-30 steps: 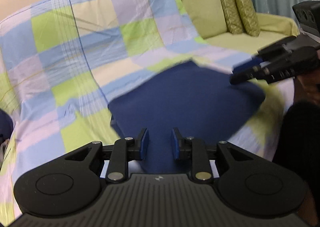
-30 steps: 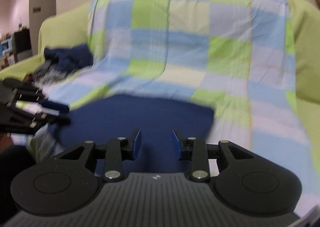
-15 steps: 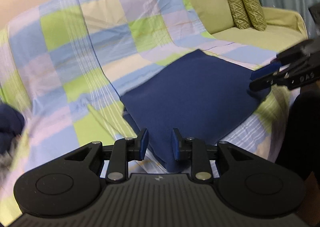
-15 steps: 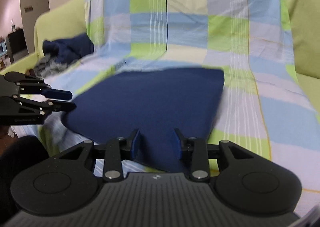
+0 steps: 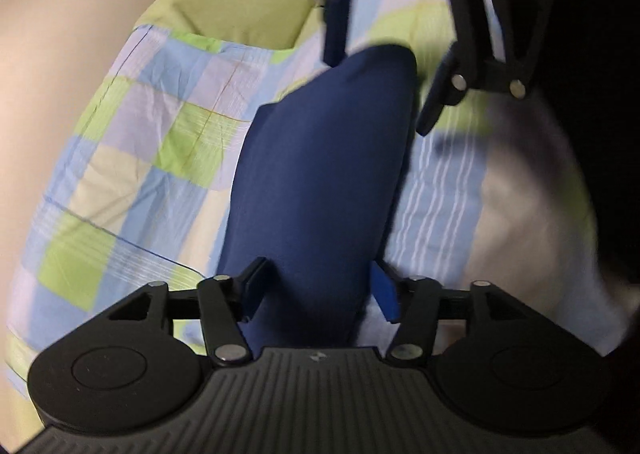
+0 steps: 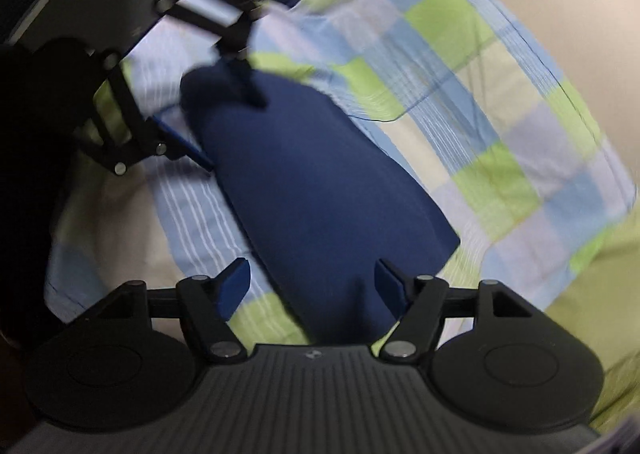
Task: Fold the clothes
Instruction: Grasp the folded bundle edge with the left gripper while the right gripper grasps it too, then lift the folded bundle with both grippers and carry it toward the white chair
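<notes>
Both of my grippers have rolled over and dropped toward the ends of the folded navy-blue cloth garment [image 5: 320, 182], which lay broad in front of them a second ago and now runs lengthwise between them.

On the left, my left gripper [image 5: 318, 294] straddles the near end; its jaws are opening, cloth between the pads, and I judge they are not yet pressing. The garment rests on the sofa's checked green, blue and lilac cotton cover [image 5: 140, 158], flat and ready for another fold.

On the right, my right gripper [image 6: 312, 286] brackets the opposite end, jaws likewise opening, cloth between them. I judge each stands wide so it can take the whole folded thickness.
</notes>
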Tool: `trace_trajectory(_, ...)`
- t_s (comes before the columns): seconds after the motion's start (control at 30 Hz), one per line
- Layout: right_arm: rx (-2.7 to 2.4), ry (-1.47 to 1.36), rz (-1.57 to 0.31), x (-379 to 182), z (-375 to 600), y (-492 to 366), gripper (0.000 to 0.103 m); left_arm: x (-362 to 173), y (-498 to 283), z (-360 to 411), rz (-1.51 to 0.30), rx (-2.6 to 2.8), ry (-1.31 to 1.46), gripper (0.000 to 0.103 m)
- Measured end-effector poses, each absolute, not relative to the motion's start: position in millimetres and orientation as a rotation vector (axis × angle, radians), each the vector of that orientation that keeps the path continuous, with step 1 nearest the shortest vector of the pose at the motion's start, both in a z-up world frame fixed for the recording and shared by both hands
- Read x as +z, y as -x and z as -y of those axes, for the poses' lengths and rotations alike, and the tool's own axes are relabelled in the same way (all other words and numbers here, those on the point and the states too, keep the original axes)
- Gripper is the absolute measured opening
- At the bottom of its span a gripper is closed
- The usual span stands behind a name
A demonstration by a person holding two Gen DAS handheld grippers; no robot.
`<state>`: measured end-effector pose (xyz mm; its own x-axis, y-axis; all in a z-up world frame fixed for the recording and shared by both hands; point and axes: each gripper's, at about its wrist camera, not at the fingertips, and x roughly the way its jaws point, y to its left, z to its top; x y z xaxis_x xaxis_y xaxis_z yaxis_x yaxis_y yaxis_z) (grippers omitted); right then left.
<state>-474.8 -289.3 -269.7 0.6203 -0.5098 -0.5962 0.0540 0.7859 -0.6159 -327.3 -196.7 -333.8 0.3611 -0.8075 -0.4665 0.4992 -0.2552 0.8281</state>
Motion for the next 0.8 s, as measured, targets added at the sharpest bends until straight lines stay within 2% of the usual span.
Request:
trace_trajectory(0.07, -0.337, 0.708, -0.879, -279, 289, 460, 0.061, -326, 316, 200, 0.259, -1.301, -1.303, 0.064)
trace_trajectory(0.17, -0.330, 0.797, -0.900, -284, 289, 455, 0.063, -322, 306, 211, 0.192, -1.329, -1.307, 0.067)
trace_trajectory(0.37, -0.283, 0.897, -0.927, -302, 295, 435, 0.063, -324, 304, 230, 0.182, -1.337, -1.370, 0.074)
trace_trajectory(0.5, -0.286, 0.887, -0.926, -307, 300, 424, 0.067, -325, 299, 230, 0.172, -1.347, -1.368, 0.074)
trace_trajectory(0.8, -0.285, 0.879, -0.919, -305, 306, 419, 0.069, -327, 296, 232, 0.176, -1.357, -1.378, 0.075)
